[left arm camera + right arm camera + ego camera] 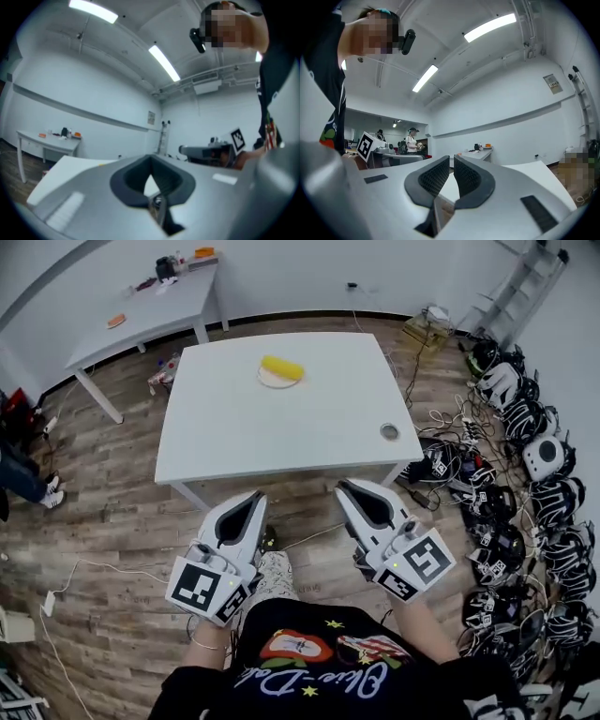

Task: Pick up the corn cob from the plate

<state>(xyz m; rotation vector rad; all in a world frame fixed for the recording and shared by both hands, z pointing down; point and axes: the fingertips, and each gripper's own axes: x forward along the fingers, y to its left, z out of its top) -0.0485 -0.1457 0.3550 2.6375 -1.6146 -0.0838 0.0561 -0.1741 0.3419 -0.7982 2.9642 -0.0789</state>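
A yellow corn cob [282, 367] lies on a small round plate [274, 381] at the far middle of the white table [281, 427] in the head view. Both grippers are held level in front of the table's near edge, well short of the plate. My left gripper [255, 497] [151, 159] has its jaws together with nothing between them. My right gripper [343, 487] [451, 159] is shut too, its ribbed pads [436, 178] almost touching and empty. Neither gripper view shows the corn clearly.
A small round grey thing [389, 431] sits near the table's right front corner. A second white table [150, 310] with small items stands at the back left. Headsets and cables [525, 474] cover the floor at right. A ladder [520, 287] leans at the far right. A person's legs [23, 474] show at the left.
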